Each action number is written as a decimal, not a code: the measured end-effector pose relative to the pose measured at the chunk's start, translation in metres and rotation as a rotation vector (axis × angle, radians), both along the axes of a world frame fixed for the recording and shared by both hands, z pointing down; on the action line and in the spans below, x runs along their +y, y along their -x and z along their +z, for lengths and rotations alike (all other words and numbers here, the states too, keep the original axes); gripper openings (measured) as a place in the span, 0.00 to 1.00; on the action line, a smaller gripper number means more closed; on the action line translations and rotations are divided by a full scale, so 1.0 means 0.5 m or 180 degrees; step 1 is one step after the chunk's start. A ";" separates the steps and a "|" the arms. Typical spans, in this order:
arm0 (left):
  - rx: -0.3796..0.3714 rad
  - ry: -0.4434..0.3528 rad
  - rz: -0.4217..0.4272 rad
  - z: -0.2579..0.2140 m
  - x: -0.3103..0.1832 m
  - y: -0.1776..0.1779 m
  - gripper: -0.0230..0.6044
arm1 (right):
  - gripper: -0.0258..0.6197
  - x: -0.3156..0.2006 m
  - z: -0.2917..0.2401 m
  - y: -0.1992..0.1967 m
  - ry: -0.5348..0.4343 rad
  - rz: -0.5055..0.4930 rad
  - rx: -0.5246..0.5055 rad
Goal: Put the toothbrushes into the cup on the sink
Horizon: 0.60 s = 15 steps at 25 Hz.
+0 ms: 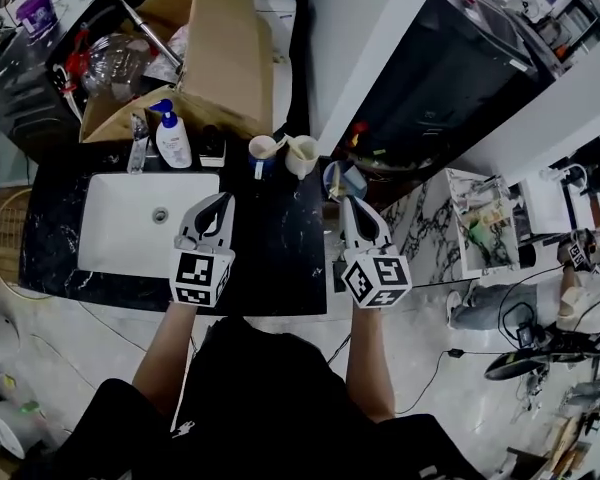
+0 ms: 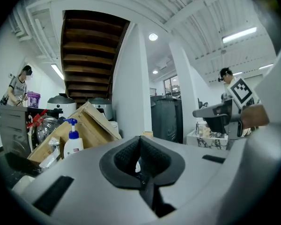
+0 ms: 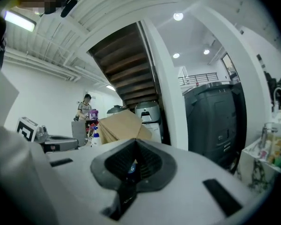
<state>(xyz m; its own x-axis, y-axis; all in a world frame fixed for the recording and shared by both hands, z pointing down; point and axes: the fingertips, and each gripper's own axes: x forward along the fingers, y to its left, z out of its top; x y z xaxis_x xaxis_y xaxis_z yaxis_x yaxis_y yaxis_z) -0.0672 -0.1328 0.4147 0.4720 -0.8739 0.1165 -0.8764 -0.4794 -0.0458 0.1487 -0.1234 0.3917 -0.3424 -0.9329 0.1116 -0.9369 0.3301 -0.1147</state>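
Dark marbled counter (image 1: pixel 280 253) lies below us, with a white sink (image 1: pixel 105 230) set into its left half. Behind the sink stand a tap (image 1: pixel 138 140) and a pump bottle (image 1: pixel 172 138), and a cardboard box (image 1: pixel 225 63) rises beyond them. We hold the left gripper (image 1: pixel 223 201) (image 2: pixel 140 140) over the sink's right edge, its jaws pressed together on nothing. Two pale cups (image 1: pixel 264 149) stand side by side at the counter's back edge, between the grippers and farther off; what sits in them is too small to tell. We hold the right gripper (image 1: pixel 347 204) (image 3: pixel 133 142) over the counter's right edge, its jaws likewise closed and empty.
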 end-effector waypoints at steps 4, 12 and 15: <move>0.0067 -0.0019 -0.0125 -0.021 0.048 -0.030 0.04 | 0.04 0.048 -0.026 -0.040 -0.0035 -0.0052 -0.0186; 0.0105 0.0036 -0.0385 -0.027 0.181 -0.073 0.04 | 0.04 0.151 -0.047 -0.099 -0.0099 -0.0217 -0.0234; 0.0046 -0.0016 -0.0451 -0.039 0.229 -0.084 0.04 | 0.04 0.188 -0.049 -0.101 -0.0108 -0.0329 -0.0257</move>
<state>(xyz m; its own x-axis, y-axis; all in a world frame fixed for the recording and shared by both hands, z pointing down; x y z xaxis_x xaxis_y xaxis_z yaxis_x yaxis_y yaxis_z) -0.0251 -0.0184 0.3951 0.3456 -0.9324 0.1061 -0.9358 -0.3508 -0.0346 0.1989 -0.0297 0.3670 -0.4435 -0.8949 0.0487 -0.8859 0.4295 -0.1755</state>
